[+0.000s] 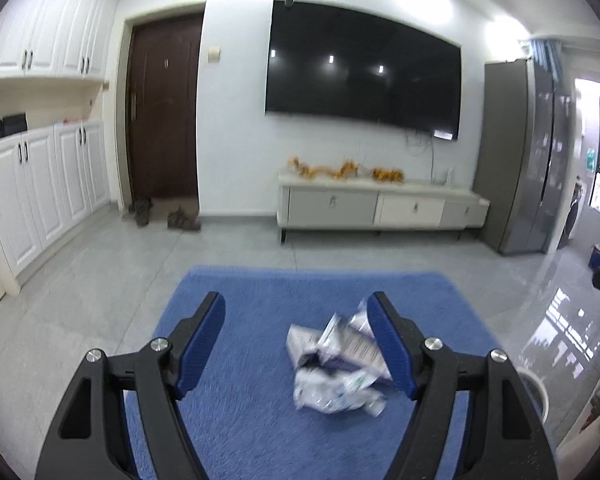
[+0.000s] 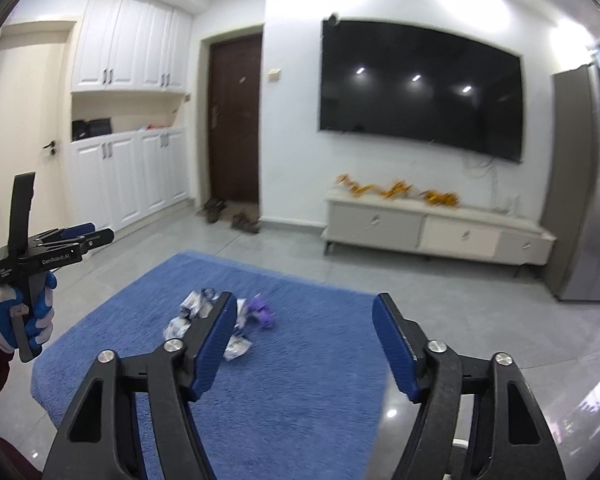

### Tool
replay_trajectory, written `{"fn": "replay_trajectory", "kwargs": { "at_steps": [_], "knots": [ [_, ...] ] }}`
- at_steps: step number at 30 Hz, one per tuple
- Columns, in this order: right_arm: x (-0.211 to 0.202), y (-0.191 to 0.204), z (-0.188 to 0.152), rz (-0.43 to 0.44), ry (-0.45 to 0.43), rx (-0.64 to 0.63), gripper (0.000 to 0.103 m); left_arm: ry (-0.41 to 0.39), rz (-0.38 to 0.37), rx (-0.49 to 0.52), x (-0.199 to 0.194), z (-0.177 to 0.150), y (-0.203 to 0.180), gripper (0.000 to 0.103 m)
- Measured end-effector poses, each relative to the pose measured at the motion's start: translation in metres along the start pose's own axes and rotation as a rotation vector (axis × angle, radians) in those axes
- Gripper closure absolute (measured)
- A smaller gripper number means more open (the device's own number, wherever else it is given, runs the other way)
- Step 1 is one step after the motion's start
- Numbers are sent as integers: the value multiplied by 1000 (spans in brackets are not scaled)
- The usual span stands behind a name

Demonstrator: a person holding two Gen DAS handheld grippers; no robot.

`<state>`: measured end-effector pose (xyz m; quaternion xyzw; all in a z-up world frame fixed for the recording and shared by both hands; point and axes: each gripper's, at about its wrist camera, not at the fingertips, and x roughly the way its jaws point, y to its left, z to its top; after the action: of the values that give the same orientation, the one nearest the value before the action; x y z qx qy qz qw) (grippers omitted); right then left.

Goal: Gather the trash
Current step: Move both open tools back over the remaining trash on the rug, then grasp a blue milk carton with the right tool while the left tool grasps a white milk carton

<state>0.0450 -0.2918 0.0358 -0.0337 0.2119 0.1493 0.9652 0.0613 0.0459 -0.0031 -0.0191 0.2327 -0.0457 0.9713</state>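
Note:
Crumpled white wrappers [image 1: 336, 364] lie on a blue rug [image 1: 252, 360], close to the right finger of my open left gripper [image 1: 296, 320], which hovers above them. In the right wrist view the same wrappers [image 2: 192, 316] and a purple scrap [image 2: 262, 312] lie on the rug [image 2: 300, 360], partly hidden behind the left finger of my open, empty right gripper [image 2: 304, 320]. The left gripper [image 2: 80, 238] also shows at the far left, held in a gloved hand.
A white TV cabinet [image 1: 380, 204] with orange items stands under a wall TV [image 1: 360, 76]. A grey fridge [image 1: 520, 160] is at the right, white cupboards [image 1: 40, 184] at the left, shoes [image 1: 164, 216] by a dark door. A white bin rim [image 1: 536, 384] shows at right.

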Motion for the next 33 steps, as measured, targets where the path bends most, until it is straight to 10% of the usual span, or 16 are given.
{"fn": "replay_trajectory", "kwargs": {
  "at_steps": [10,33],
  "knots": [
    [151,34,-26,258,239,-5,47,248,-138,40,87,-56,-1,31],
    [305,84,-65,469,495,-61,41,305,-152,19,162,-39,43,31]
  ]
}}
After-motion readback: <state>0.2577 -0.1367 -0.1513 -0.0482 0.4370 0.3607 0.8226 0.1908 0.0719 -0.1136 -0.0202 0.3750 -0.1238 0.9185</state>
